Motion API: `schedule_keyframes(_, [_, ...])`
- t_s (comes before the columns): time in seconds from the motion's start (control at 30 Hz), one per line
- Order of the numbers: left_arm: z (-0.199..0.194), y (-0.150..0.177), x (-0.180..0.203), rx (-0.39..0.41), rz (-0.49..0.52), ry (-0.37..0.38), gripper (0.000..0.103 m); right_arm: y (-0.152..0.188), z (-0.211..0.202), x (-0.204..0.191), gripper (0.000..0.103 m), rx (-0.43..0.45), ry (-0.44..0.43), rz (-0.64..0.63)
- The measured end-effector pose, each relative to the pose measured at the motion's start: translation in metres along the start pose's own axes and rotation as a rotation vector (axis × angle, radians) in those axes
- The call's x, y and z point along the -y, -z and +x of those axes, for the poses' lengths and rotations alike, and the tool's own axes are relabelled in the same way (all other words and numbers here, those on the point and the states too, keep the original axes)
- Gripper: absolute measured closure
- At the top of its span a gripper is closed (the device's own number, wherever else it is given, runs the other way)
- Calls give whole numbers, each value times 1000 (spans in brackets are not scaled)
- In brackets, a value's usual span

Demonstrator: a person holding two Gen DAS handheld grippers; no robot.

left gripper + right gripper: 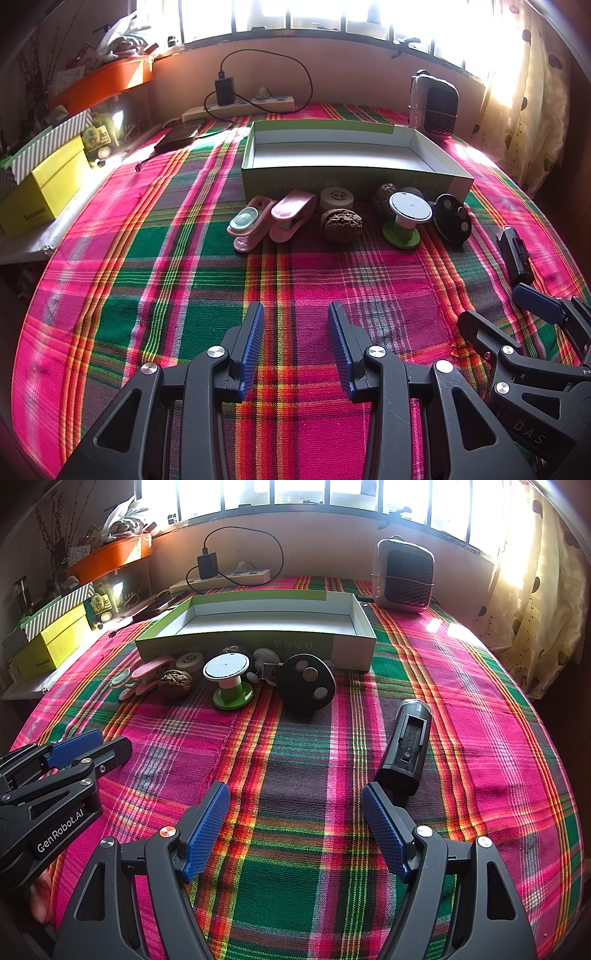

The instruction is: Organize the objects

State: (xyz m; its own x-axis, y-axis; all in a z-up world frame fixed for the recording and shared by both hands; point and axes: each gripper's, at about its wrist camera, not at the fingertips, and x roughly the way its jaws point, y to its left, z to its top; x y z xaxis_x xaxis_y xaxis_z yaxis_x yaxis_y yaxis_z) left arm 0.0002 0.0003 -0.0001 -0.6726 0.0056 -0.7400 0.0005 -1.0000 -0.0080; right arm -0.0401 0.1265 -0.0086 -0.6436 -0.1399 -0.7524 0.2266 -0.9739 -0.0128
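Lying beyond right claw (pixel 295 827) tip: black holder (pixel 406 746) | claw spread

Two pink clips (pixel 273 221), two walnuts (pixel 340 225), one green spool (pixel 404 221), one black disc (pixel 452 218), one open box (pixel 351 177), one white cap (pixel 336 198), one black holder (pixel 406 746).

The left hand-held gripper (pixel 295 314) is level and low over the table, pointing forward. Its jaws stand apart, with nothing between them; the blue ribbed pads (pixel 253 343) face each other across a moderate gap. The right hand-held gripper (pixel 295 794) sits just beside the left one, also low and pointing forward. Its jaws stand wider apart, empty, the blue pads (pixel 205 827) splayed outward. Each unit appears at the edge of the other's wrist view, the two black frames side by side and near each other without touching.
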Motion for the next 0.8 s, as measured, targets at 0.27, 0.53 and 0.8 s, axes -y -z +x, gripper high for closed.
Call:
schedule_keyframes(0.27, [-1, 1, -9, 0, 6, 9, 69, 0, -2, 0, 29, -2, -4, -3])
schedule_keyframes(0.53, [1, -3, -12, -12, 11, 62, 69, 1, -15, 18, 29, -5, -39, 47])
schedule_keyframes(0.8, [1, -7, -27, -33, 3, 70, 69, -8, -21, 57, 29, 11, 92, 155])
